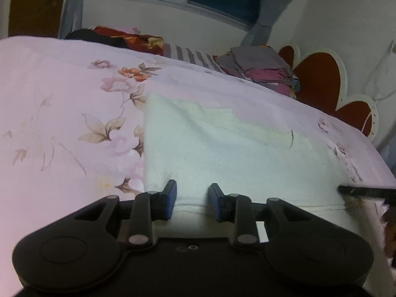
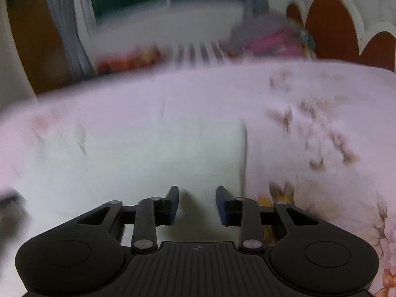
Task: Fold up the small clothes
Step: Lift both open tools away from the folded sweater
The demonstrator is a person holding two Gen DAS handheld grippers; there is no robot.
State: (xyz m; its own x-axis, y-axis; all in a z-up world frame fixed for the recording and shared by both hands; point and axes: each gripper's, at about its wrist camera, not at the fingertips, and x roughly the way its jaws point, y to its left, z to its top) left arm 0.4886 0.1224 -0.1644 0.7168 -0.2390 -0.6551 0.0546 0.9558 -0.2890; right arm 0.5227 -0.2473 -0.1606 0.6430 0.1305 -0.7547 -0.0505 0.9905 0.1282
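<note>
A: Where is the garment?

B: The pale cream, soft knitted small cloth (image 1: 222, 148) lies flat on the pink floral-print bedsheet (image 1: 61, 99), its near hem under both tools.

A: Left gripper (image 1: 193, 198)?

B: Jaws part open, nothing pinched; cloth shows in the gap.

A: Right gripper (image 2: 197, 203)?

B: Likewise part open over the cloth, empty. That view is blurred.

A: Background?

B: Stack of folded grey and magenta clothes (image 1: 267, 71) by the red scalloped headboard (image 1: 319, 84).
</note>
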